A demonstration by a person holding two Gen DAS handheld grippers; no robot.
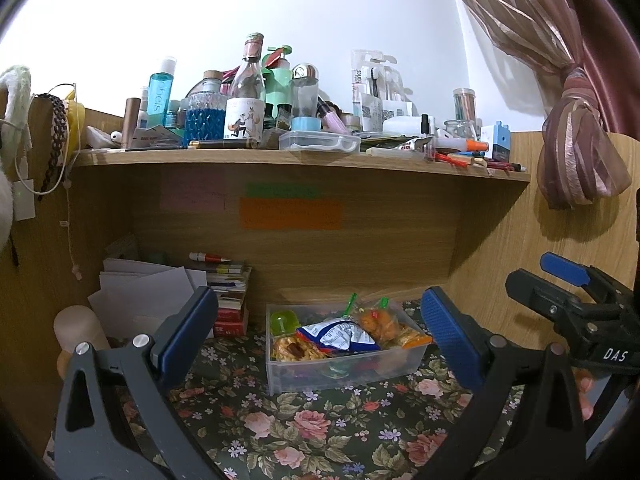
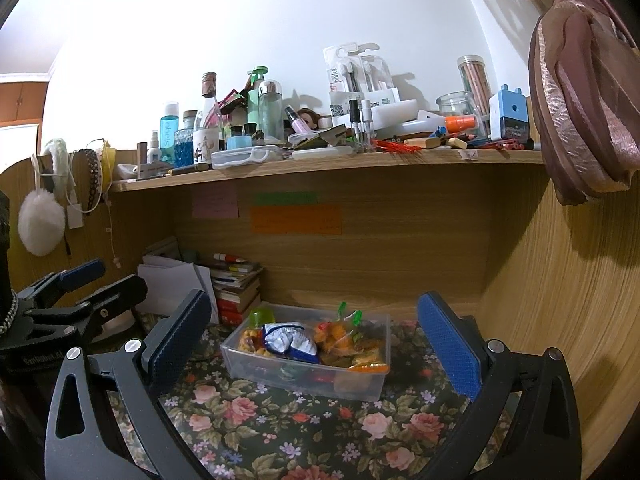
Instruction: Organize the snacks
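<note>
A wooden desk [image 2: 400, 264] with an upper shelf [image 1: 280, 157] crowded with bottles and stationery frames the scene, and a dark floral cloth [image 1: 304, 428] covers its surface. On that cloth, near the back panel, sits a clear plastic bin [image 1: 344, 372], its long axis running left to right across the left wrist view and angled slightly in the right wrist view. The left gripper [image 1: 320, 340] is held level above the cloth, jaws spread wide and empty, the bin framed between its blue pads [image 1: 450, 336]. The right gripper [image 2: 316, 344] is posed alongside it the same way, wide apart and holding nothing. Inside the bin lie snacks: a crumpled blue-and-white packet [image 1: 340, 334] in the middle, clear bags of orange snacks [image 1: 380, 322] closed with green clips [image 1: 350, 304], and a lime-green cup [image 1: 282, 322] in the back left corner.
</note>
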